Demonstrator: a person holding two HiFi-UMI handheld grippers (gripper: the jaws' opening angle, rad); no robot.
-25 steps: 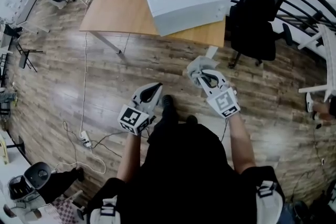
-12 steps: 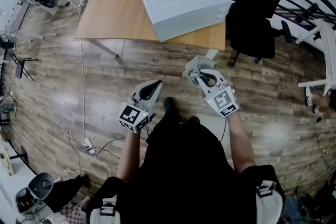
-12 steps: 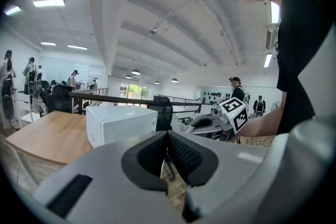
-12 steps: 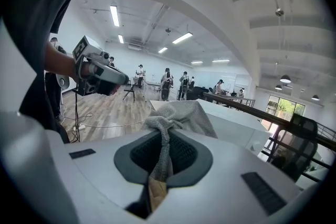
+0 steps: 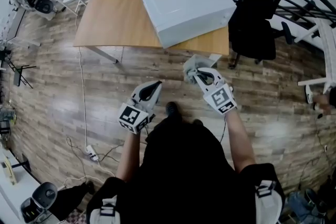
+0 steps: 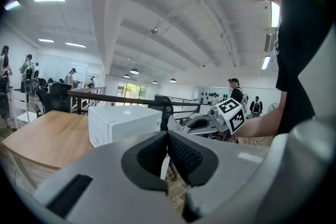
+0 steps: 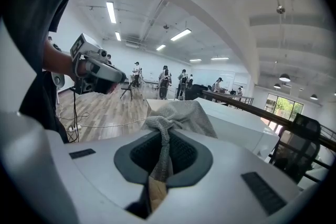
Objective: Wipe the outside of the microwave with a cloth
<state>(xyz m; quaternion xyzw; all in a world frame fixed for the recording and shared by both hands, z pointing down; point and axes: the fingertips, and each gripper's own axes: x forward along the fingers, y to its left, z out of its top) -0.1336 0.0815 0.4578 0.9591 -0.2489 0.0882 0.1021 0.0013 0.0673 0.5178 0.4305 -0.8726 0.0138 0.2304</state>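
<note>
- Head view: right gripper (image 5: 198, 76) is clamping a bunched grey cloth (image 5: 192, 64) over the floor, at 6 o'clock of the white microwave (image 5: 186, 0).
- Microwave is sitting on the wooden table (image 5: 113, 13), apart from the cloth.
- Left gripper (image 5: 151, 91) is hovering at the right one's 9 o'clock, jaws pressed together on nothing.

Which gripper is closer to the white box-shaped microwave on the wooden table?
Right. The right gripper, clamping a grey cloth, sits just short of the white microwave; the left gripper is farther back over the wooden floor.
</note>
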